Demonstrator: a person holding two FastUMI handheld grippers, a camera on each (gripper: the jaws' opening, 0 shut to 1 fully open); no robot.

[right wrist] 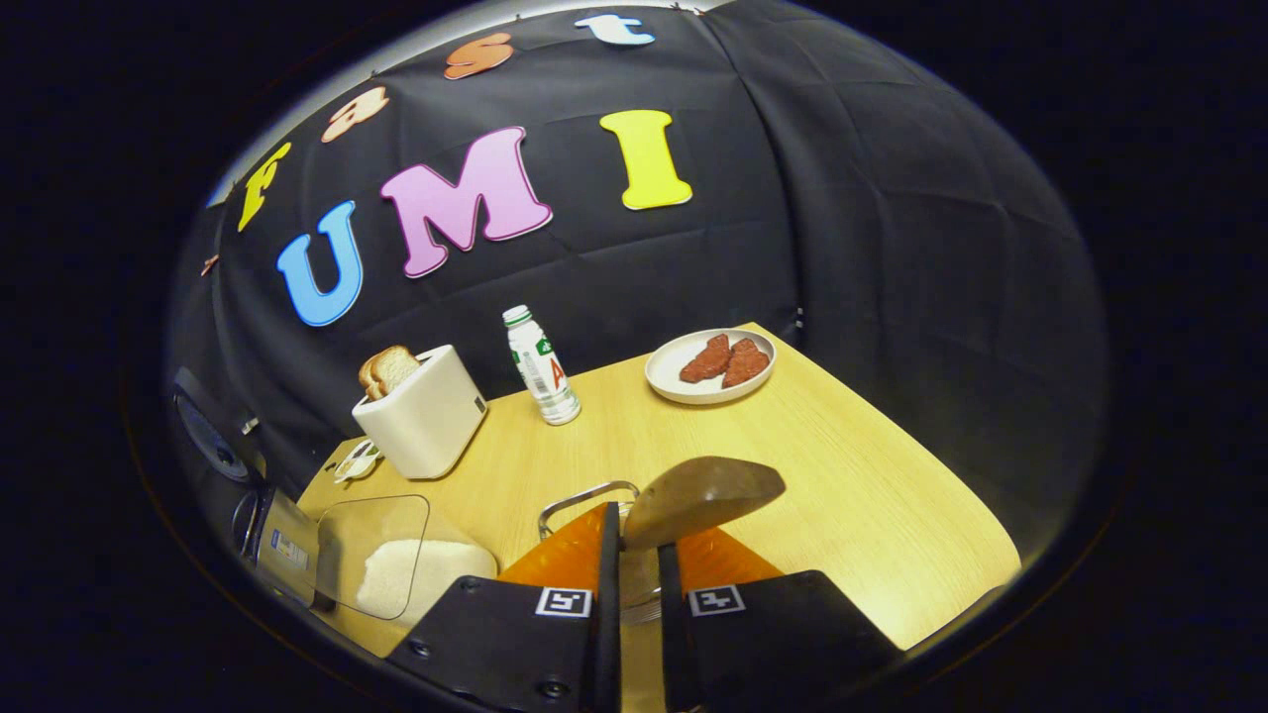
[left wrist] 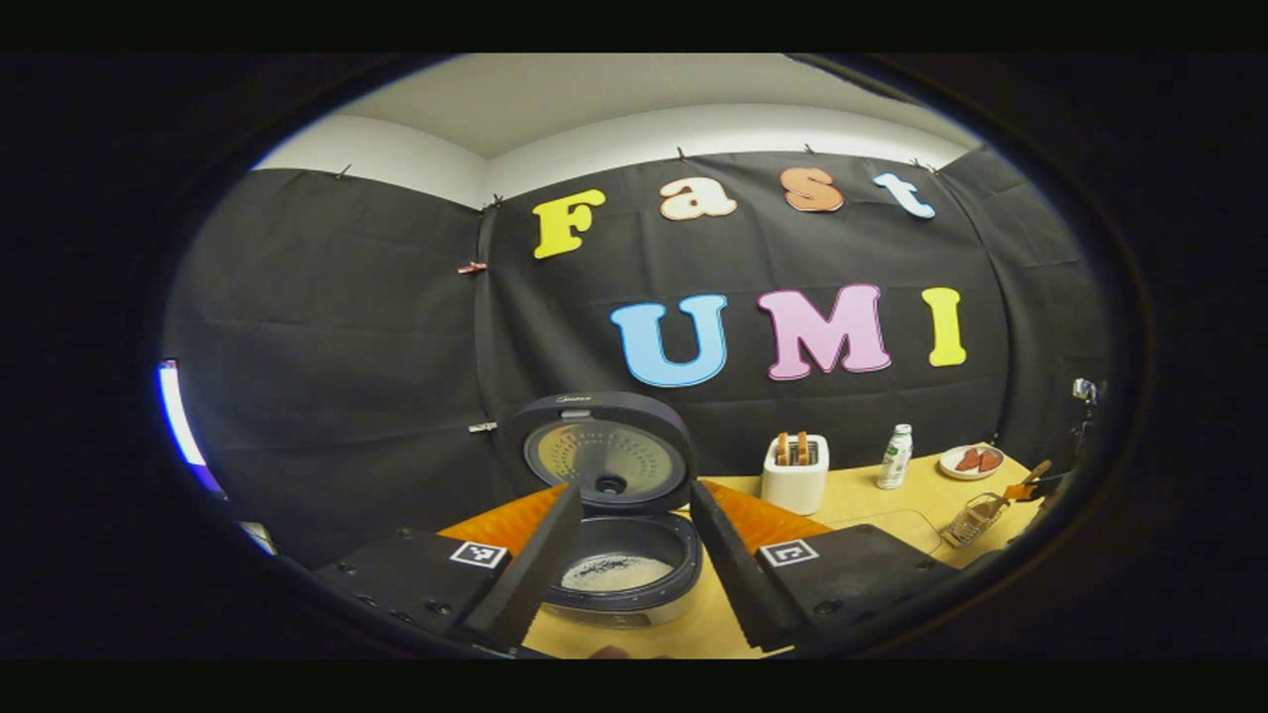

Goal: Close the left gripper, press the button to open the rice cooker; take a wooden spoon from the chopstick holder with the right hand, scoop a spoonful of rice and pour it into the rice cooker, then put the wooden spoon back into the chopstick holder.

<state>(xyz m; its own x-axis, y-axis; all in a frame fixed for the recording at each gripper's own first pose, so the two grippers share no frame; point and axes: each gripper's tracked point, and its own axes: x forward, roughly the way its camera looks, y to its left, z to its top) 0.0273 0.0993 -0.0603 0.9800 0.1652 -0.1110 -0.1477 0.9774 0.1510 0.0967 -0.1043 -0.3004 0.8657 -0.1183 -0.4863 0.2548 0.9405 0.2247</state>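
Left gripper [left wrist: 634, 555] hangs w/ fingers spread wide, nothing between them, just in front of the rice cooker [left wrist: 622, 569]. Cooker lid [left wrist: 604, 454] stands up open; white rice sits in the inner pot. Right gripper [right wrist: 634, 584] has both fingers pinched on the wooden spoon [right wrist: 701, 500], bowl sticking up past the fingertips over the table [right wrist: 872, 475], above a wire holder [right wrist: 584, 495]. Clear rice container [right wrist: 396, 569] sits near left. Toaster [right wrist: 424, 411] w/ bread, bottle [right wrist: 540, 366] & plate [right wrist: 693, 391] of meat slices further back.
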